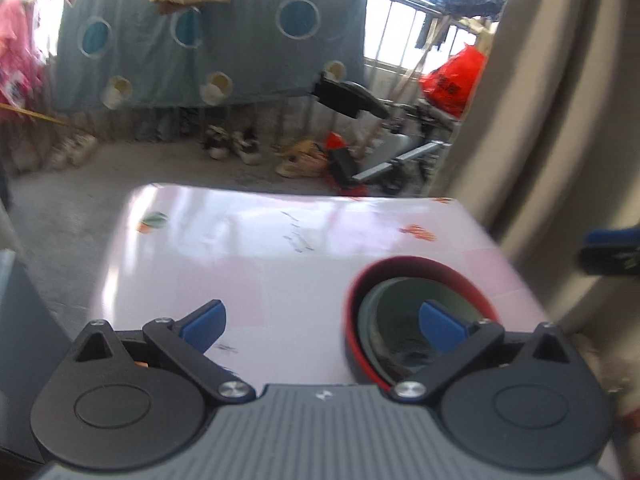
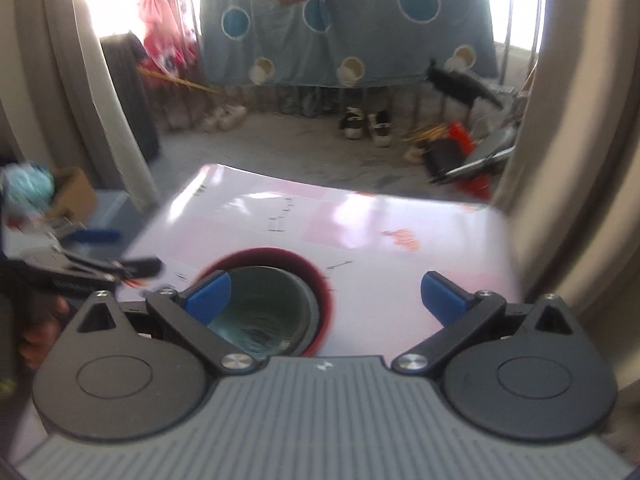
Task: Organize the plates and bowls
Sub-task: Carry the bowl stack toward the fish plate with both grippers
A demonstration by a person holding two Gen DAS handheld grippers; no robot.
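Near table (image 1: 280,264) edge, nested bowls (image 1: 404,320)

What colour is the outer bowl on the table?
Red; the red bowl holds a dark green bowl, clearest in the left wrist view.

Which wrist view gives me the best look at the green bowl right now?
Right wrist: the green bowl shows most of its rim and inside, nested in the red bowl. Left wrist shows it at the right, partly hidden behind a gripper finger.
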